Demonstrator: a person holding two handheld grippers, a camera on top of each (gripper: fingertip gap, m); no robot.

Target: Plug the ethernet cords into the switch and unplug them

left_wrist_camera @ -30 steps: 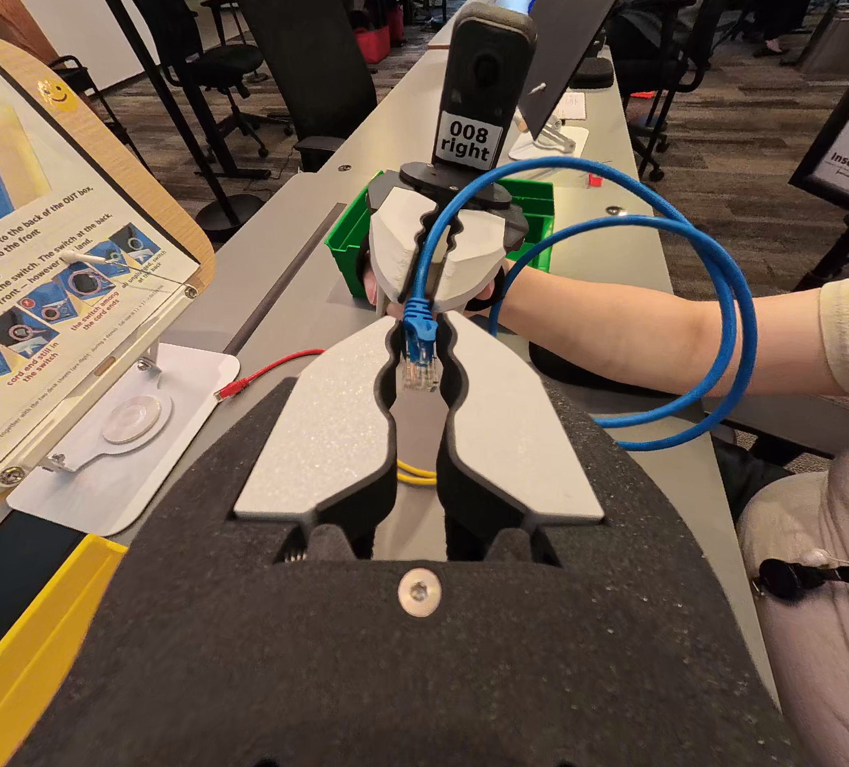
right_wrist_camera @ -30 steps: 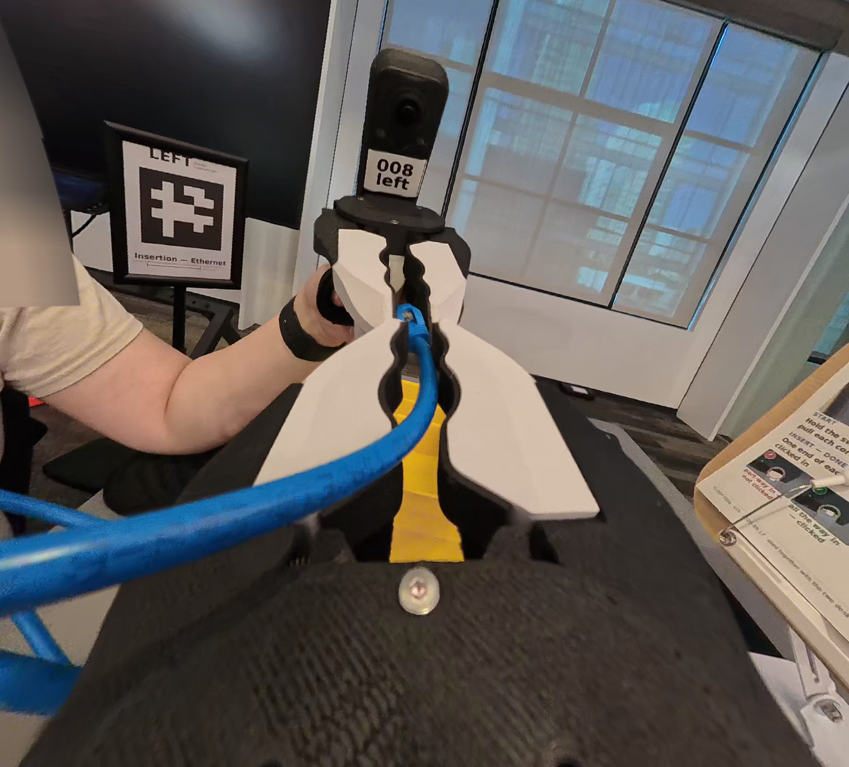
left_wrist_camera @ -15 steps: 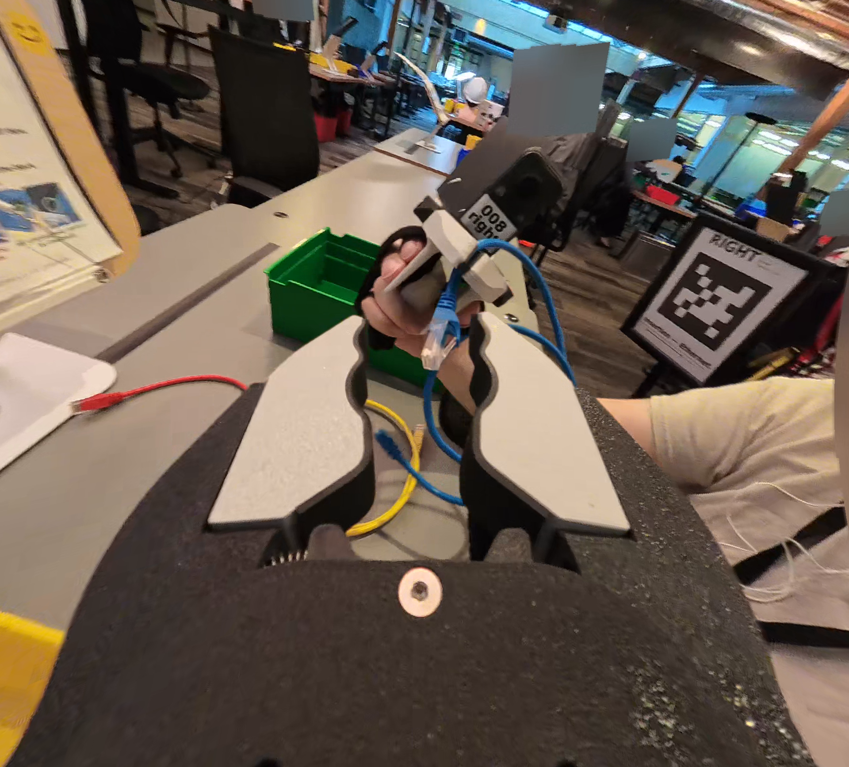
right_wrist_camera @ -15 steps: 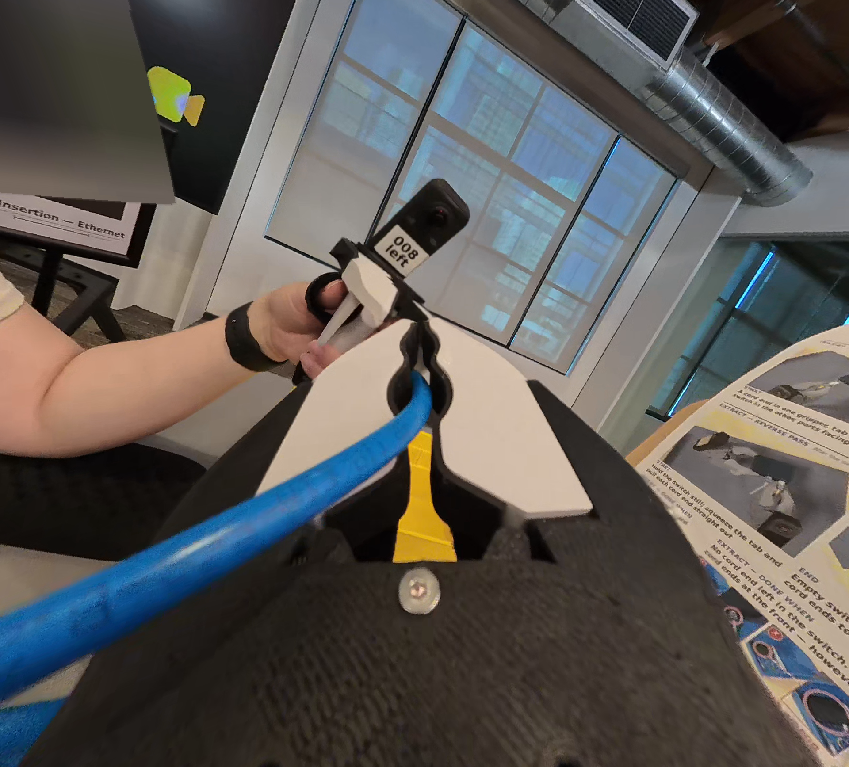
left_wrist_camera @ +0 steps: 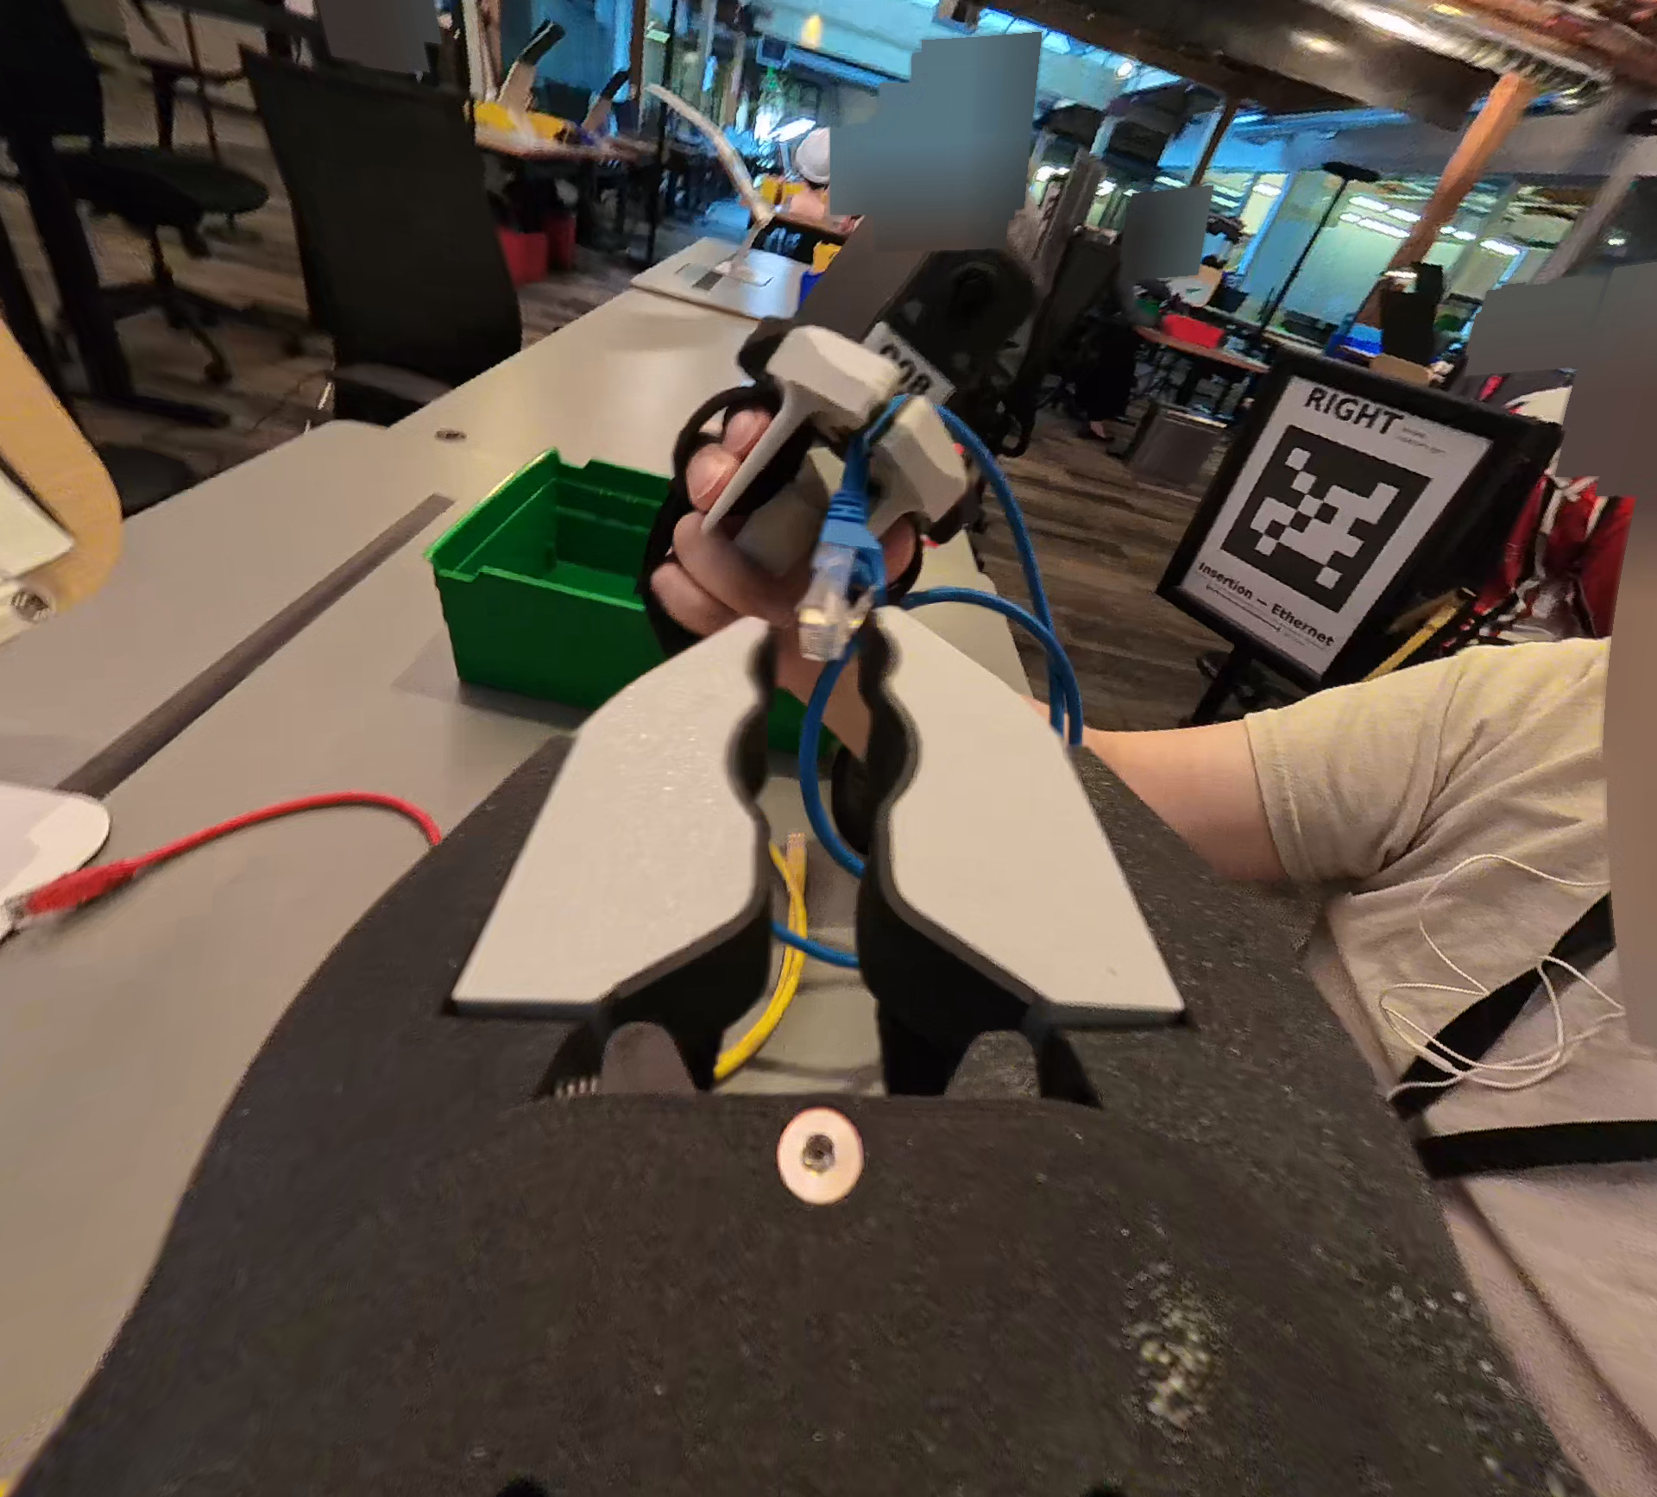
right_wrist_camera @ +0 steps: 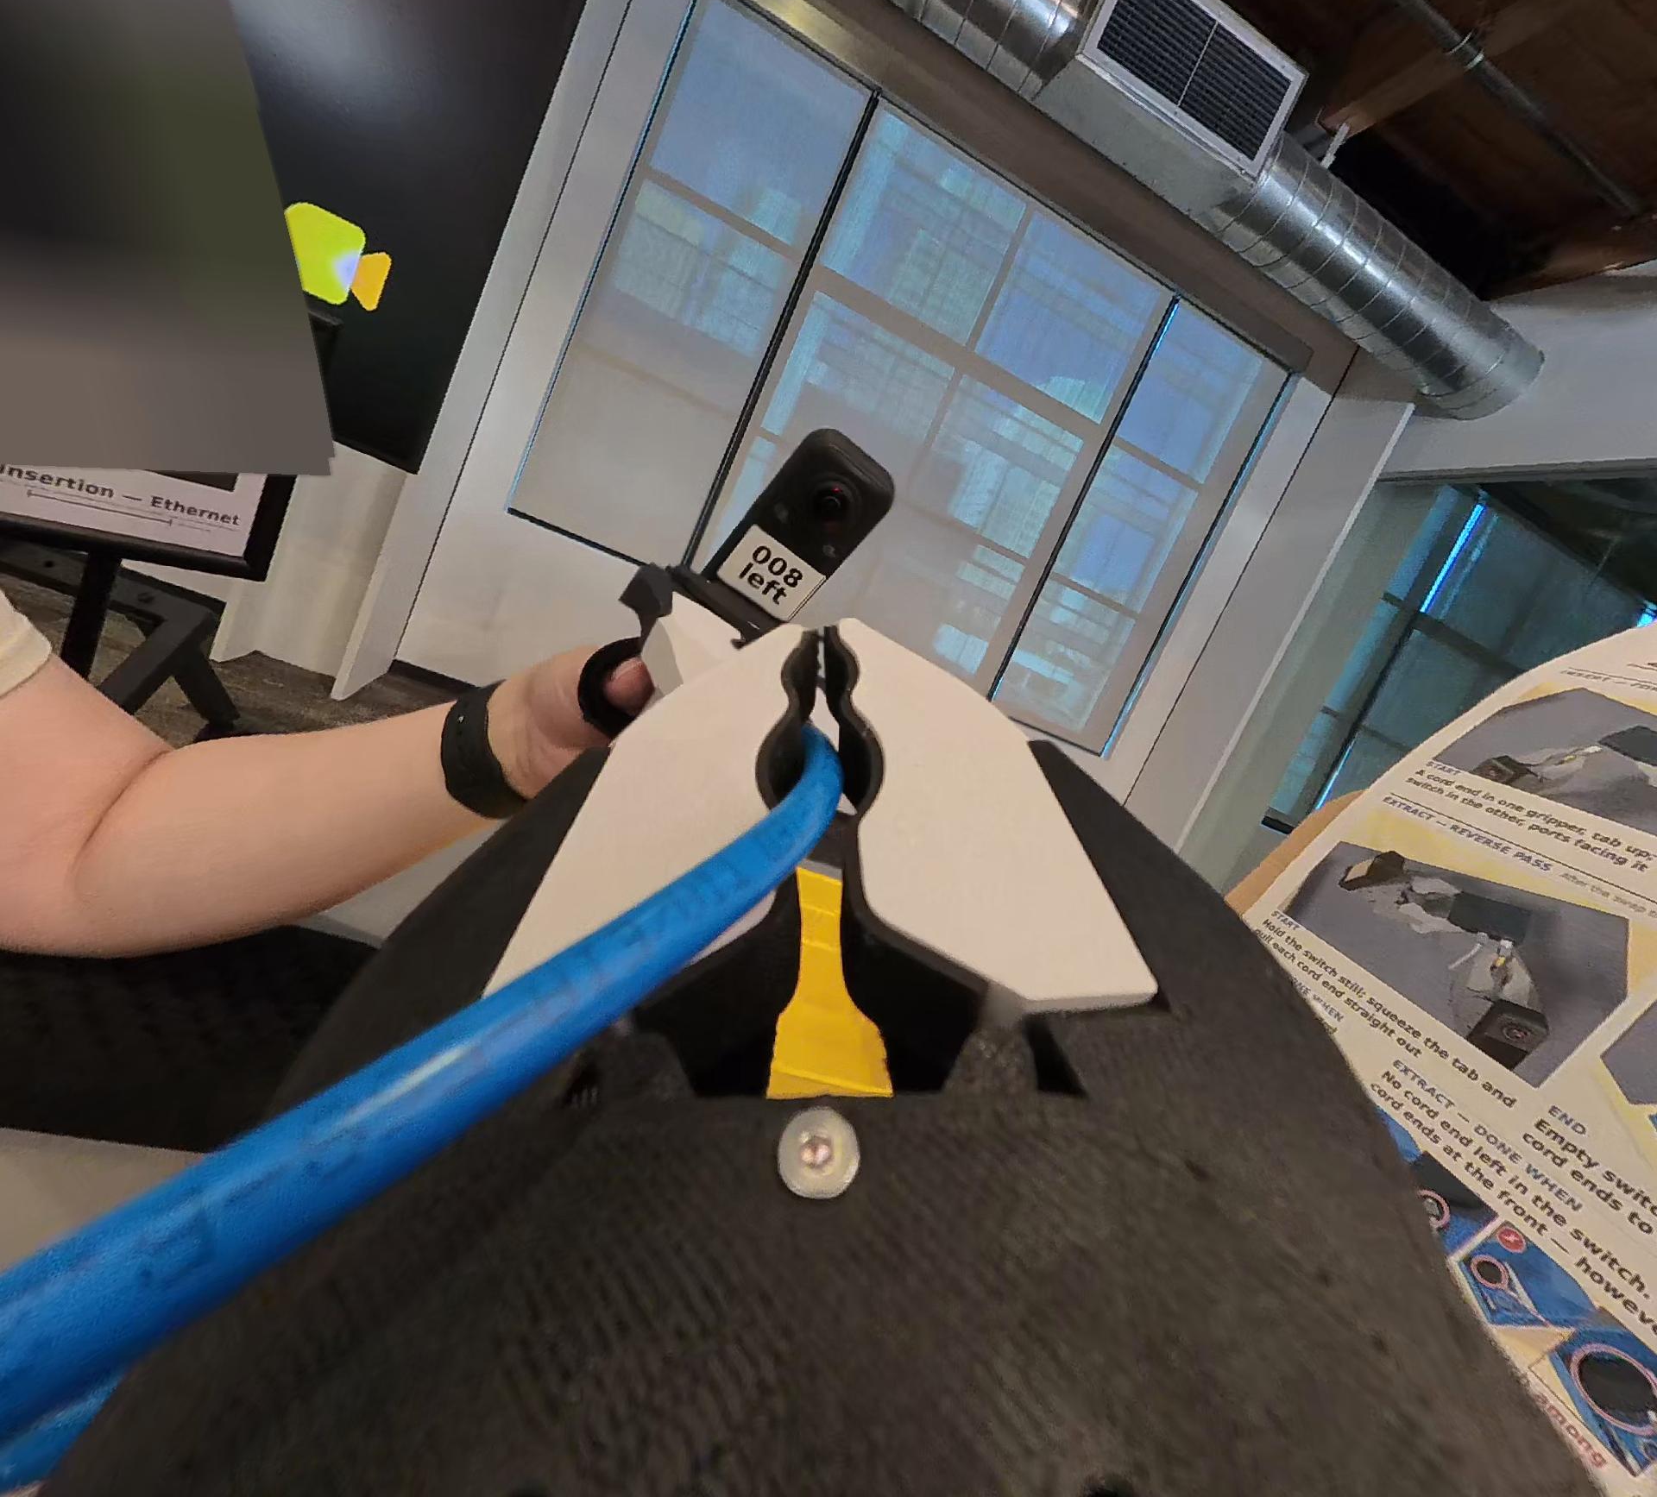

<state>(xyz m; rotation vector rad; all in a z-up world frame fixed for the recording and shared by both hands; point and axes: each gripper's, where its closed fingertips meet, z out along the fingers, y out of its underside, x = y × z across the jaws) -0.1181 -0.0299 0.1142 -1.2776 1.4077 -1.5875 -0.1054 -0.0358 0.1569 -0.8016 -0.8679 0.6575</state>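
Across the long grey table (left_wrist_camera: pixel 296 557) the work looks barely begun: no switch shows in either view, and no cord end sits in any port, so both the plugging and the unplugging seem still ahead. A green bin (left_wrist_camera: pixel 538 584) stands open on the table beyond the grippers, well clear of them. A propped instruction sheet (right_wrist_camera: pixel 1479 961) stands off to the side in the right wrist view, and a framed marker sign (left_wrist_camera: pixel 1327 522) stands on the floor past the table edge.

Both tools are raised above the table, facing each other. The right gripper (right_wrist_camera: pixel 820 647) is clamped on the blue cord (right_wrist_camera: pixel 403 1095) a little behind its end, so the clear plug (left_wrist_camera: pixel 829 616) hangs free below its fingers. The left gripper (left_wrist_camera: pixel 820 638) stands partly open just before that plug; its fingertips flank it without pressing, so it holds nothing. The cord's slack hangs in loops beside the person's forearm (left_wrist_camera: pixel 1157 791) and could snag during a handover.

On the table below, a yellow cord (left_wrist_camera: pixel 789 979) lies between the left gripper's fingers, and a red cord (left_wrist_camera: pixel 269 817) trails away to the side, both unplugged.
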